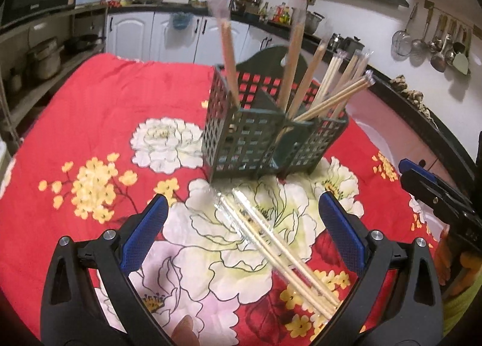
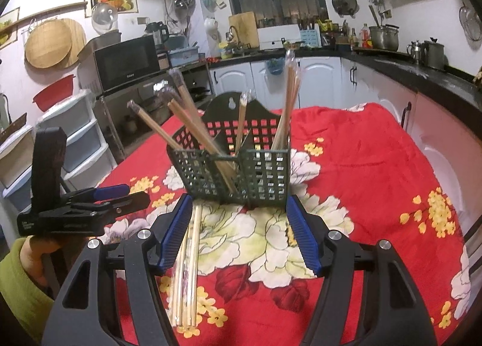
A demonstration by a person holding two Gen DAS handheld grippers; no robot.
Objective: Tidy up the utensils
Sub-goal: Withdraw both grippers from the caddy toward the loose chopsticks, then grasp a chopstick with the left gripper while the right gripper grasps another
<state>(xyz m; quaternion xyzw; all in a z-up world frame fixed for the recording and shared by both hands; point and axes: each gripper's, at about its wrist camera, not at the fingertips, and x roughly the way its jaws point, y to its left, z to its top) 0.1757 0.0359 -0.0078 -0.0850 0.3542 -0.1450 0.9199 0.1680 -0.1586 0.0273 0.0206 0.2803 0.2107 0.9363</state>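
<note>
A dark green lattice utensil holder (image 1: 272,141) (image 2: 241,174) stands on the red flowered cloth, with several wrapped chopstick pairs leaning out of its compartments. Two wrapped chopstick pairs (image 1: 280,252) (image 2: 188,258) lie flat on the cloth in front of it. My left gripper (image 1: 241,225) is open, its blue pads on either side above the near half of those loose pairs, not touching them. My right gripper (image 2: 239,225) is open and empty, facing the holder; the loose pairs run under its left finger (image 2: 176,233). The right gripper (image 1: 433,198) also shows at the right edge of the left wrist view.
The table with the red flowered cloth (image 1: 99,123) stands in a kitchen. White cabinets and a black counter (image 2: 421,74) run behind and to the right. A microwave (image 2: 126,61) and plastic drawers (image 2: 75,141) stand to the left. A green sleeve (image 2: 21,285) holds the left gripper.
</note>
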